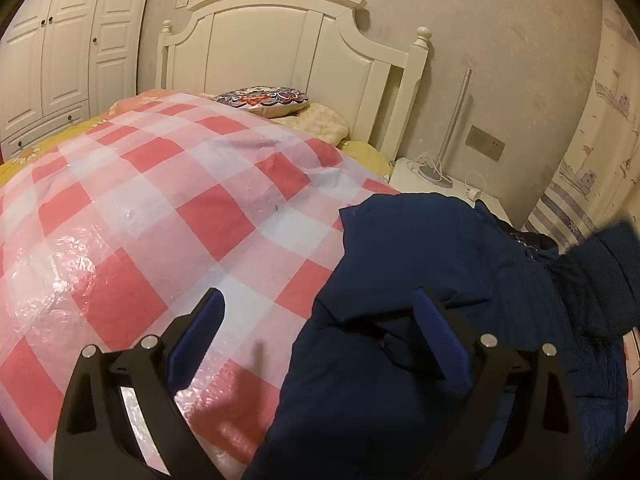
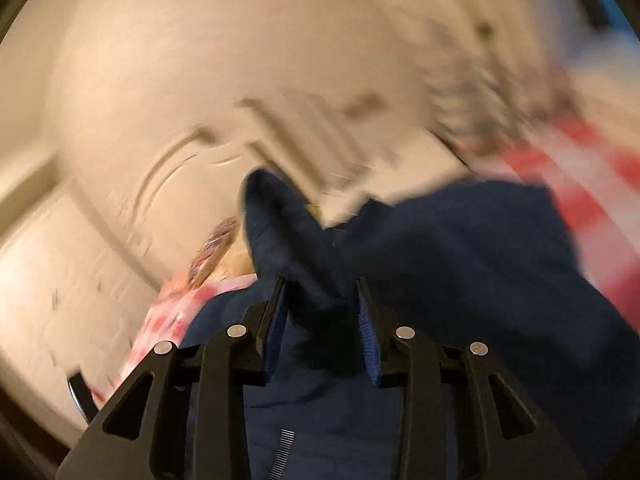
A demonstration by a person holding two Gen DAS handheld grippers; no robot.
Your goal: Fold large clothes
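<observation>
One bed (image 1: 60,152), covered by a glossy, crinkled plastic sheet (image 1: 160,216) in red-and-white checks over yellow floral bedding. White panelled wardrobe (image 1: 52,60) at far left; white arched wooden headboard (image 1: 280,52) behind; round patterned cushion (image 1: 264,100) on a cream pillow (image 1: 320,122) at the head. White bedside stand (image 1: 424,180) to the right, carrying a lamp base with coiled white cord.

One left tool (image 1: 320,320): black arms, blue ribbed pads, jaws spread wide and released, left finger over the plastic sheet, right finger over the garment.

One navy jacket (image 1: 440,272), large, soft and thick, matte fabric, rumpled on the right side of the bed, partly covering the sheet; a sleeve is lifted at the far right edge.

One right tool (image 2: 322,292): view heavily motion-blurred; jaws drawn in, clenched on a bunched fold of the navy jacket (image 2: 460,260), which spreads beneath and to the right.
</observation>
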